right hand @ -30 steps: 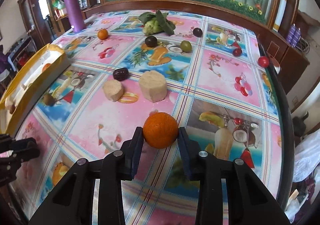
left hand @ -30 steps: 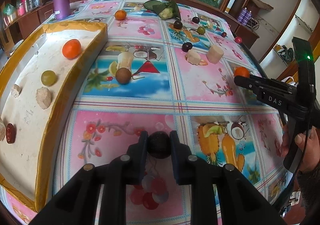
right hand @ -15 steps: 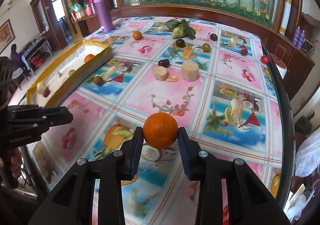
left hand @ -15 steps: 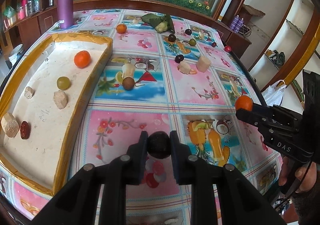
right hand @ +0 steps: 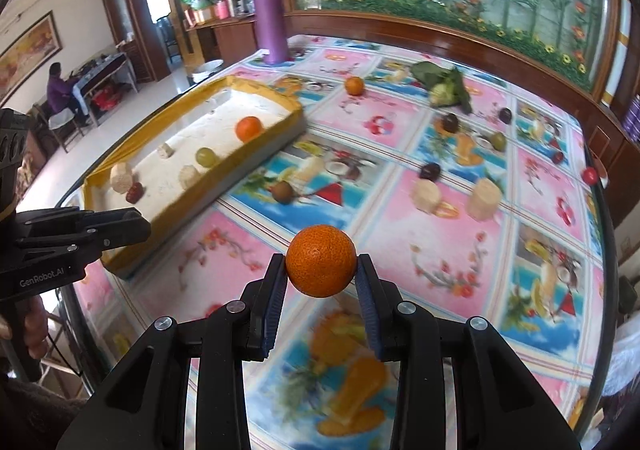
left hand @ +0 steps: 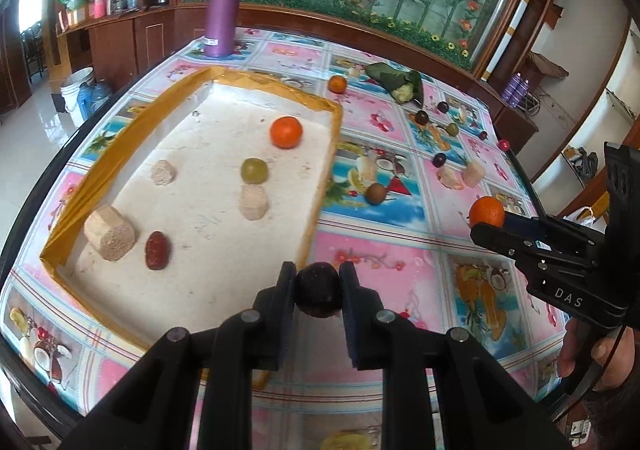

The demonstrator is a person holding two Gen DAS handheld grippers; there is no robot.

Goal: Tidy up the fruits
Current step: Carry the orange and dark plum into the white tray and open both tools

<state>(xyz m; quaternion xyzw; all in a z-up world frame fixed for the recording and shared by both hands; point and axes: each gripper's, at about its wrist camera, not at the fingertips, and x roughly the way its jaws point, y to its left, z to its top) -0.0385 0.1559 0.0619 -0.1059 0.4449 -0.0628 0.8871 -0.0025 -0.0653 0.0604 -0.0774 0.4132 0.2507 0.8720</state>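
the left tongs grip a dark round fruit in the air above the near right edge of the yellow-rimmed tray on the bench. the right tongs clamp an orange above the bench, right of the tray.

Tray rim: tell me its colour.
Yellow-ochre tape on the tray rim, clearest in the left wrist view.

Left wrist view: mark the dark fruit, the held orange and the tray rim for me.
dark fruit (left hand: 319, 290), left wrist view, front face between the fingers.
held orange (left hand: 486, 211), left wrist view, its centre.
tray rim (left hand: 325, 181), left wrist view, right yellow edge.
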